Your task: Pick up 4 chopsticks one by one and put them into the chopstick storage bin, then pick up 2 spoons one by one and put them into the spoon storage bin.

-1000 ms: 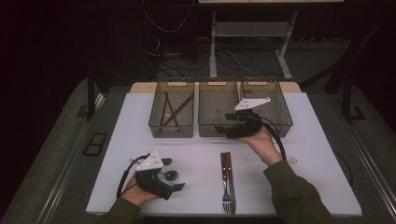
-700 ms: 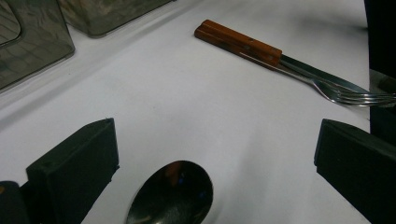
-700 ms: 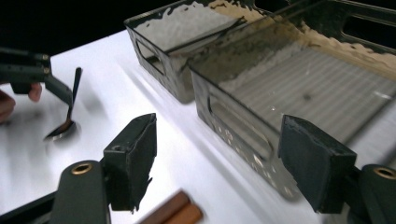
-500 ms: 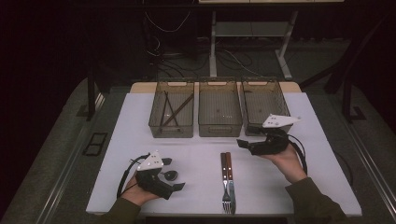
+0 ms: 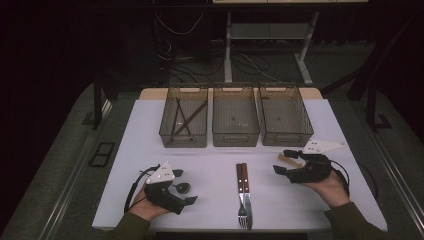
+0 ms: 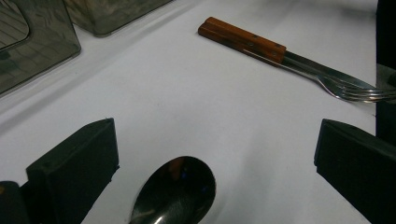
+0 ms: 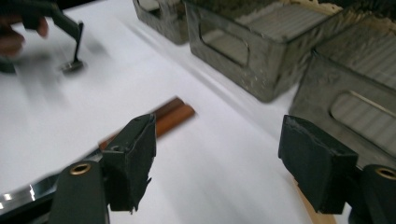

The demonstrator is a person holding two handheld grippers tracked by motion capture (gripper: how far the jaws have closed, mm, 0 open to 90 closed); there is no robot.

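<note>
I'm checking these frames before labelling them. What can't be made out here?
- Spoon: the left gripper view's bottom edge cuts off its handle.
- Fork: its tine tips run behind a dark block at that view's right edge.
- Pale wooden piece: in the right gripper view a jaw hides most of it; what it is stays unclear.
- Knife and fork handles: blurred in the right gripper view.

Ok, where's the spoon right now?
In the high view the spoon lies on the white table near its front left, right beside the left gripper; the left gripper view shows its bowl between the open jaws.
</note>
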